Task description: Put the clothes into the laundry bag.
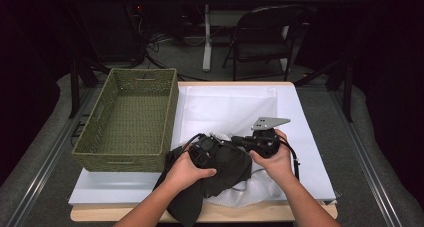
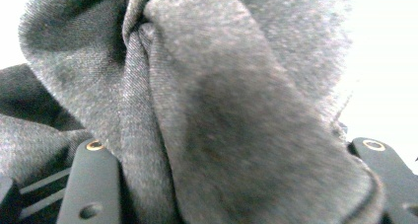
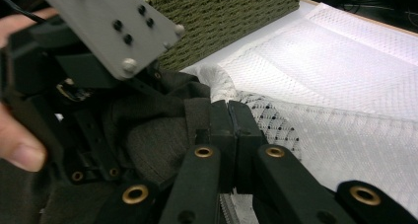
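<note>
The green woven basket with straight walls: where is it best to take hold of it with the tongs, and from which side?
Grip the green woven rectangular basket by a cut-out handle slot in an end wall; one shows at the far end. Come from above, one jaw inside and one outside. The upright walls and open top probably make the thin rim easiest to pinch, and the near end lies closer to the hands.

— Where did the high view sit?

— Above the person's side, facing forward and down over the table [image 1: 305, 137] and green basket [image 1: 131, 118].

— And the gripper views?

— Both rode close: the left pressed against the dark garment [image 2: 236, 135], the right looking across that garment [image 3: 157, 140] toward the basket [image 3: 231, 17].
</note>
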